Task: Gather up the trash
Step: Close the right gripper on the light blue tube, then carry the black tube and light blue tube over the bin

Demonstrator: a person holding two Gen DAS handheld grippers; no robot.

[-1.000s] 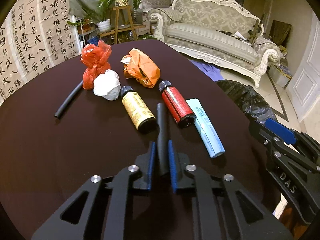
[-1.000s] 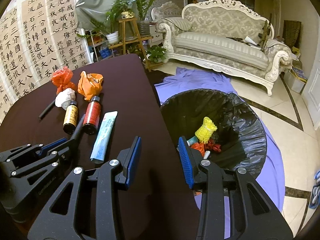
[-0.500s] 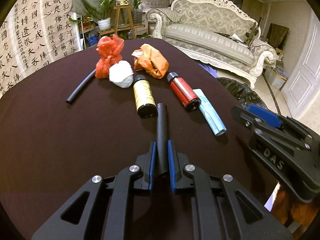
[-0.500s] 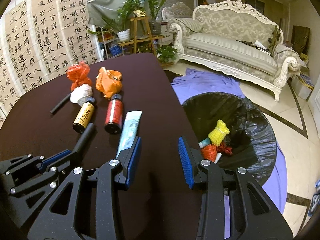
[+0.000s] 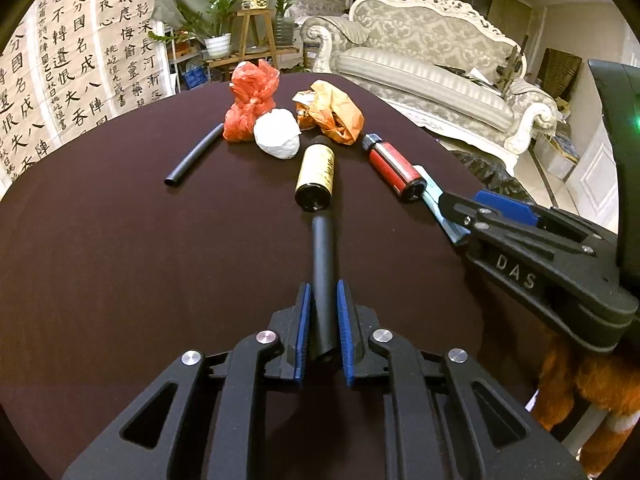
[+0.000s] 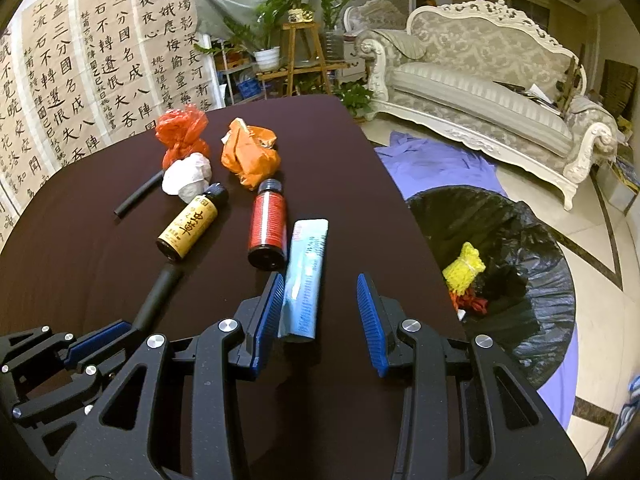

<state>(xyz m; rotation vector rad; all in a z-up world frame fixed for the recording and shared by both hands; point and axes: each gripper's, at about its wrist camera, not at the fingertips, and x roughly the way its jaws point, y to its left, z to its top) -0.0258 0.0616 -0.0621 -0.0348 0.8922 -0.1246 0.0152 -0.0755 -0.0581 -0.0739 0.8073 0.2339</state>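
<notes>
My left gripper (image 5: 322, 300) is shut on a black tube (image 5: 323, 268), held just above the dark table (image 5: 120, 260); it also shows in the right wrist view (image 6: 158, 296). My right gripper (image 6: 320, 304) is open, with a light blue tube (image 6: 306, 276) lying between its fingers, close to the left one. On the table lie a yellow bottle (image 6: 190, 224), a red bottle (image 6: 268, 224), a white paper wad (image 6: 188, 176), a red bag (image 6: 180, 136), an orange bag (image 6: 250, 156) and a second black tube (image 6: 138, 196). A black-lined trash bin (image 6: 512, 264) stands on the floor to the right.
The bin holds a yellow net (image 6: 464, 268) and other scraps. A purple cloth (image 6: 440, 164) lies on the floor under it. A white sofa (image 6: 480, 92) and a plant stand (image 6: 300, 52) are behind the table. Calligraphy sheets (image 6: 80, 60) hang on the left.
My left gripper has pulled back with the black tube, away from the bottles. My right gripper has moved left over the table until the blue tube lies between its fingers.
</notes>
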